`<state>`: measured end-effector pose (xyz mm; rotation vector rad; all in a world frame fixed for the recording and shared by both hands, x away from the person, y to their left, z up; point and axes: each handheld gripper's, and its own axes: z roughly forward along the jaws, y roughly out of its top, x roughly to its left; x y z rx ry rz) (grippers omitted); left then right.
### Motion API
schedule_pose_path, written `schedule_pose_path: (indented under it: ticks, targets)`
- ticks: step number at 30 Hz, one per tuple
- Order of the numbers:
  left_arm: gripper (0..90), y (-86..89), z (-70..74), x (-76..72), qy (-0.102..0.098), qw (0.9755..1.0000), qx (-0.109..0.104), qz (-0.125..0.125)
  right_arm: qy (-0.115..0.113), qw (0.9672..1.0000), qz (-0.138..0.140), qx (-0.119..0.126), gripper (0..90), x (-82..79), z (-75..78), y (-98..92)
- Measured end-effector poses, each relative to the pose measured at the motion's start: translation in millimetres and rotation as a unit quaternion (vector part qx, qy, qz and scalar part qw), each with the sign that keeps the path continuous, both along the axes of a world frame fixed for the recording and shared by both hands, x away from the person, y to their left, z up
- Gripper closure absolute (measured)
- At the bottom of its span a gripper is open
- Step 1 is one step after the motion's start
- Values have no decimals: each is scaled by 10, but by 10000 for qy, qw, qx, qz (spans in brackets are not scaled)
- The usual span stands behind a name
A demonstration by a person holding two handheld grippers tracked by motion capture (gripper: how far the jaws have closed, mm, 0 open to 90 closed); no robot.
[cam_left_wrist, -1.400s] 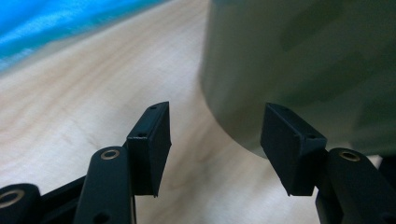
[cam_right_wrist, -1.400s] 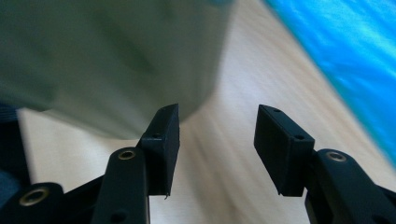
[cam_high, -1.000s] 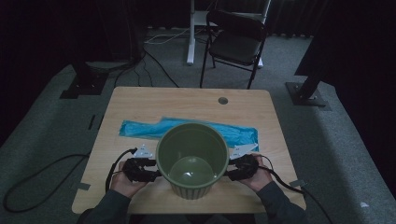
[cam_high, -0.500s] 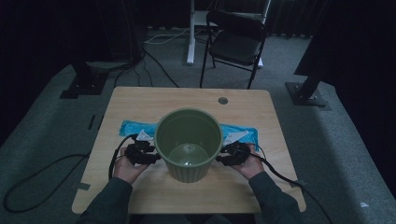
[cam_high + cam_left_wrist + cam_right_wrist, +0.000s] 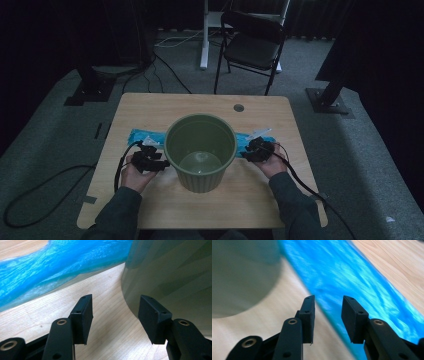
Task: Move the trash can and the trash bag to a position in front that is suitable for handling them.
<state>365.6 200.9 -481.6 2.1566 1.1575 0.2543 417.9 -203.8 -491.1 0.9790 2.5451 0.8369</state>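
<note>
A green bucket [image 5: 200, 180] stands upright in the middle of the wooden table [image 5: 150, 110]. It looks empty inside. A blue plastic bag [image 5: 145, 136] lies flat behind it and shows at both of its sides. My left gripper [image 5: 162, 164] rests at the bucket's left, and its jaws have just been opening. In the left gripper view, the left gripper [image 5: 115, 305] is open over bare wood, its right pad beside the bucket's wall [image 5: 175, 272]. My right gripper [image 5: 248, 150] is at the bucket's right. Its jaws have just been closing over the bag's near edge [image 5: 352, 277], and the right gripper [image 5: 328, 305] is still open.
A cable grommet [image 5: 238, 107] sits near the table's far edge. Beyond the table stand a black folding chair [image 5: 252, 47] and a white post [image 5: 204, 35]. Cables [image 5: 165, 65] and stand bases [image 5: 330, 100] lie on the grey carpet.
The bucket has shifted away from the person, toward the bag. Both hands went forward with it, the right one farther, onto the bag's edge, and its jaws have narrowed.
</note>
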Motion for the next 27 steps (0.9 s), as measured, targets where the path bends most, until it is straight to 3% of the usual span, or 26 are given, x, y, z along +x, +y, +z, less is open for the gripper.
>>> schedule_pose_path:
  ticks: [3,8,15,17,18,19,20,25,27]
  targets:
    - [454,-11,-4,-15,-38,10000,-24,-41,150,9994,-236,-220,623,135,-125,-67]
    - [456,2,6,-33,-66,9999,-113,-62,223,9986,-300,-363,575,188,-222,-76]
    - [470,-16,9,-29,-104,9998,-158,-47,398,9983,-356,-241,591,245,-307,-105]
    - [470,-18,4,-24,-101,9999,-110,-82,439,9983,-317,-196,655,245,-306,-100]
    - [470,-20,2,-24,-98,9999,-104,-77,451,9985,-276,-142,751,241,-309,-94]
    - [470,-22,-1,-23,-93,9999,-105,-65,451,9985,-276,-142,751,241,-309,-94]
    - [470,-23,-3,-23,-85,9999,-118,-67,417,9986,-313,-109,845,238,-315,-88]
    - [470,-29,2,-33,-121,9998,-103,-90,479,9981,-387,-67,898,254,-314,-105]
    - [469,-31,2,-38,-139,9998,-95,-95,578,9978,-290,-119,899,203,-299,-83]
